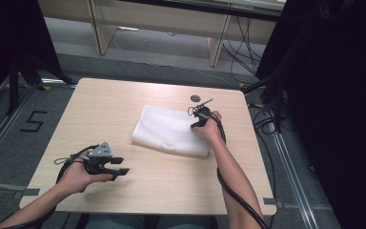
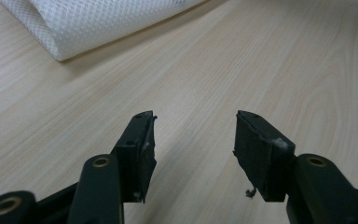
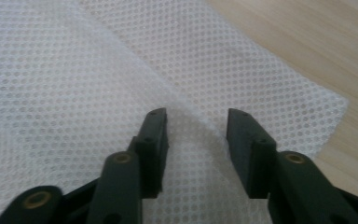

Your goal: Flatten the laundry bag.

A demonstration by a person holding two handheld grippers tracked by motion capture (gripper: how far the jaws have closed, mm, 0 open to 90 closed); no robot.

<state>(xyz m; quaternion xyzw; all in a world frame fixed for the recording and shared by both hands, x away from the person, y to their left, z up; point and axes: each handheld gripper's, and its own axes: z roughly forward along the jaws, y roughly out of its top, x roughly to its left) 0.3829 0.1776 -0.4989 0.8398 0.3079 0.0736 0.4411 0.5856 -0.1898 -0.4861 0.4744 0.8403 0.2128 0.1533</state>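
One folded white mesh cloth [image 1: 170, 130] lies mid-table [image 1: 124, 100], slightly right of centre. I have right gripper [image 3: 196, 140] over its right edge, fingers [image 3: 154, 140] half spread, raised fold between them, pads not yet pressing. Left gripper [image 1: 116, 172] idles near left, fingers [image 2: 137, 149] wide, empty. Cloth looks light, soft, limp, slippery. I'd pinch top layer at raised fold near right corner.
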